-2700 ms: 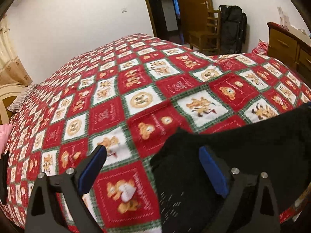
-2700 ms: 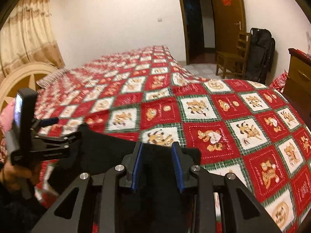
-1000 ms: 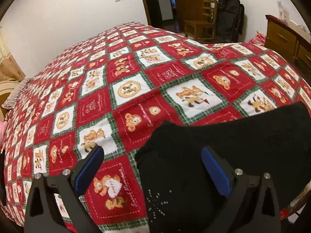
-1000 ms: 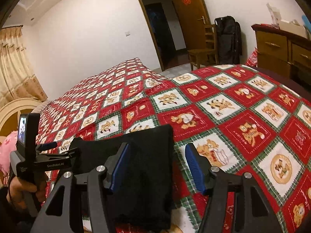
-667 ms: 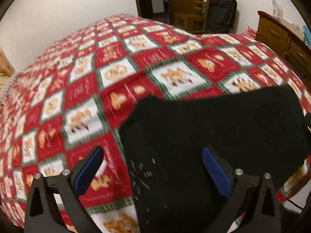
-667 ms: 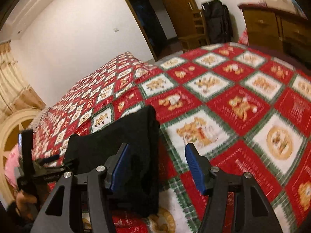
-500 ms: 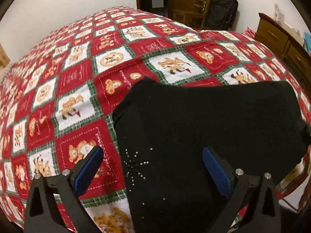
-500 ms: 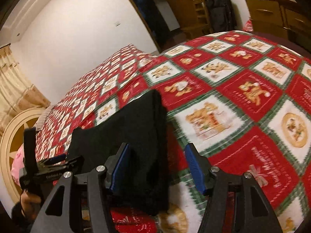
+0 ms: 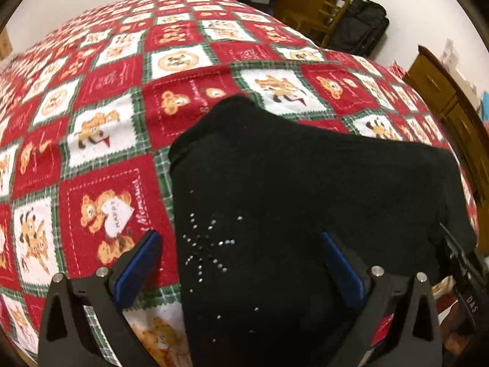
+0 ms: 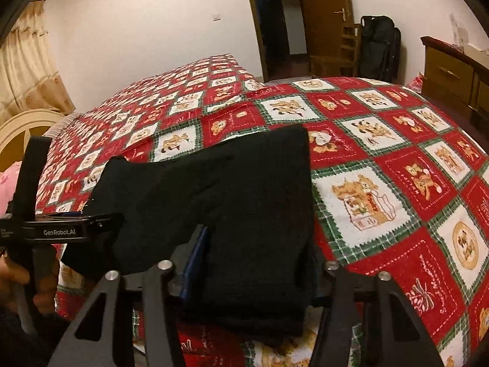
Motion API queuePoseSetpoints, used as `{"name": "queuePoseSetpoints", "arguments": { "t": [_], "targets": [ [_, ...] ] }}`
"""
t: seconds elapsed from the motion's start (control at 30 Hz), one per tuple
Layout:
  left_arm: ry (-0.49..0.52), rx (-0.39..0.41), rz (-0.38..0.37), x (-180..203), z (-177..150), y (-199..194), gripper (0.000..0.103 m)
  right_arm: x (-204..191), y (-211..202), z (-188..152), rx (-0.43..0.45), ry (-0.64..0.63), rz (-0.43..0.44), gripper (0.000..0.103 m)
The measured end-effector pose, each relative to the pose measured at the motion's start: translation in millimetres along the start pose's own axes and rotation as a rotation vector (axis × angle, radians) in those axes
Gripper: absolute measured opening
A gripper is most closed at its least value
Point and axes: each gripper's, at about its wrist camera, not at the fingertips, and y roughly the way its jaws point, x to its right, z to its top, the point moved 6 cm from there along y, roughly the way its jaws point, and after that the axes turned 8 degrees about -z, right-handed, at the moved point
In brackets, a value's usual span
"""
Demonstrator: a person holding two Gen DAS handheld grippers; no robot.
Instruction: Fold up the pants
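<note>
Pants (image 9: 305, 183), black, soft and limp, lie folded thick on the bed (image 9: 116, 140); best taken by the stacked edge. The left gripper (image 9: 238, 263) gapes wide over them, holding nothing. The right gripper (image 10: 256, 263) has just been closing around that edge, though whether it pinches yet cannot be told.

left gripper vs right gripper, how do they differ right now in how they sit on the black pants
The left gripper stands wide open, its blue pads clear of the black pants; one pad lies over the red quilt. The right gripper has just been closing, with a thick folded edge of the pants between its jaws, and its far pad is hidden by cloth. Both are black with blue pads and point down at the pants.
</note>
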Motion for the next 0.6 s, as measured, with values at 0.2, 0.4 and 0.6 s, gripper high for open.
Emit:
{"name": "queuePoseSetpoints", "arguments": {
  "t": [0.2, 0.4, 0.6],
  "targets": [
    [0.026, 0.024, -0.057, 9, 0, -8, 0.075, -4, -1, 2, -0.013, 0.013, 0.025, 0.033],
    [0.019, 0.065, -0.095, 9, 6, -21, 0.035, -12, -9, 7, 0.010, 0.027, 0.050, 0.030],
    [0.053, 0.107, -0.076, 13, 17, -32, 0.022, -29, -21, 25, 0.065, -0.014, 0.073, 0.029]
  ]
}}
